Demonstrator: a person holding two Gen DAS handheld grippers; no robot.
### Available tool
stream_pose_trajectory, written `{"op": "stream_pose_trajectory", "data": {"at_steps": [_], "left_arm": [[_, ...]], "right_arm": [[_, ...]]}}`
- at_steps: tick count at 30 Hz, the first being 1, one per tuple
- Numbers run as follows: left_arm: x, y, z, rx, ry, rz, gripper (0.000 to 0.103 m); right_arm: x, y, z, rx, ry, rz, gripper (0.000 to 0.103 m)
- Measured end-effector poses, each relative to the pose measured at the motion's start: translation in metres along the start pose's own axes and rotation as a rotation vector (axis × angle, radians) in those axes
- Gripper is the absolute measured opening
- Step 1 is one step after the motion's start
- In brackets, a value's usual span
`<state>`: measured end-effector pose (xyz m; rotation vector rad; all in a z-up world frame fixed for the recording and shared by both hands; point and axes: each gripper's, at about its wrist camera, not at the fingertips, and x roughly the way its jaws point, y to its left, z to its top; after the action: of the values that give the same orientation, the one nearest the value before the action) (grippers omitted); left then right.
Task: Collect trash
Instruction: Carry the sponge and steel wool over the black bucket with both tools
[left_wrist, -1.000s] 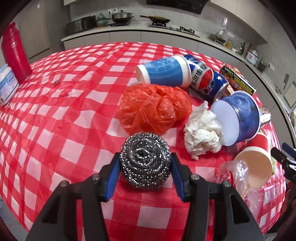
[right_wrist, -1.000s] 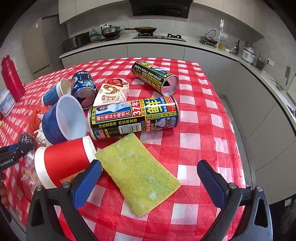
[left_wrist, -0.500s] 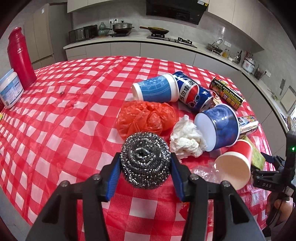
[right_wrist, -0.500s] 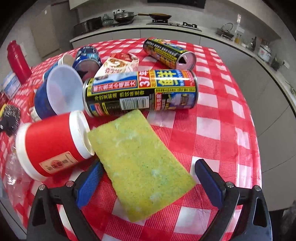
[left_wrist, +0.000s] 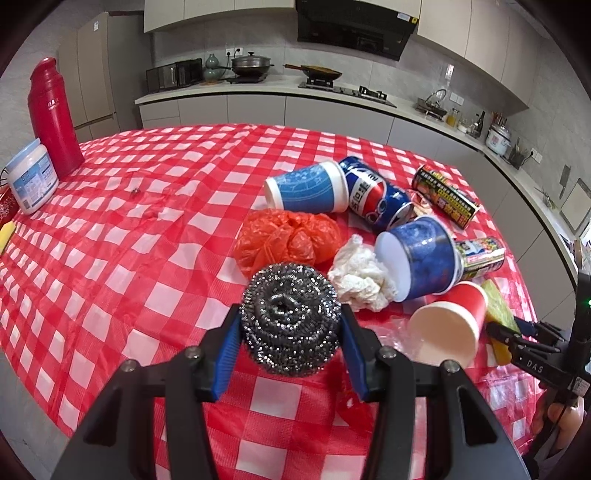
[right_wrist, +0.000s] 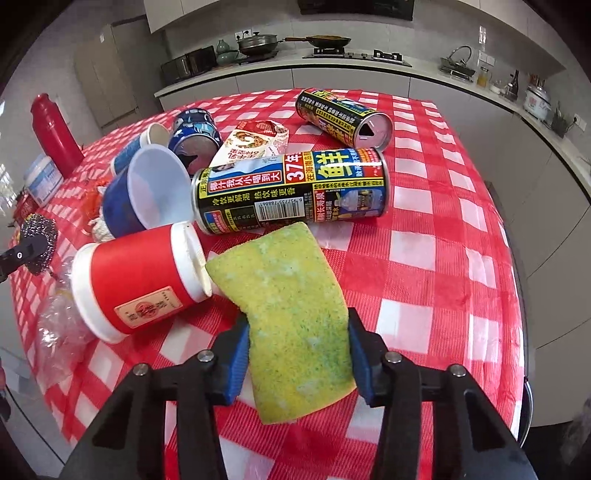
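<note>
Your left gripper (left_wrist: 290, 354) clamped the steel scourer (left_wrist: 290, 319) between its blue pads, held clear above the checked tablecloth (left_wrist: 129, 240). Your right gripper (right_wrist: 297, 354) had just closed its jaws on the yellow-green sponge (right_wrist: 288, 306), both pads pressing its long edges. From the sponge, the red cup (right_wrist: 136, 280) lay on its side at 9 o'clock, touching it, and the big can (right_wrist: 291, 192) lay at 12. From the scourer, the orange bag (left_wrist: 286, 240) sat at 12 and the tissue wad (left_wrist: 360, 275) at 2, beside a blue cup (left_wrist: 421, 256).
</note>
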<state>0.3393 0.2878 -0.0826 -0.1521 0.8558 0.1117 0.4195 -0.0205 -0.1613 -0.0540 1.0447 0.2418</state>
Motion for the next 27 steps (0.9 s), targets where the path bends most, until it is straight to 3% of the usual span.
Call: {"op": "stream_pose_trajectory", "data": {"at_steps": [8, 17, 23, 27], "left_arm": [[-0.023, -0.022, 0.000, 0.010, -0.041, -0.015, 0.052], [-0.044, -0.073, -0.010, 0.064, -0.071, -0.060, 0.052], [-0.051, -0.119, -0.008, 0.143, -0.077, -0.171, 0.052], [-0.046, -0.153, -0.008, 0.214, -0.064, -0.287, 0.052]], "right_arm": [[-0.029, -0.013, -0.010, 0.028, -0.045, 0.017, 0.048], [-0.068, -0.045, -0.035, 0.070, -0.100, 0.022, 0.048], [-0.103, -0.092, -0.059, 0.180, -0.138, -0.056, 0.048], [-0.125, -0.133, -0.088, 0.300, -0.148, -0.179, 0.048]]}}
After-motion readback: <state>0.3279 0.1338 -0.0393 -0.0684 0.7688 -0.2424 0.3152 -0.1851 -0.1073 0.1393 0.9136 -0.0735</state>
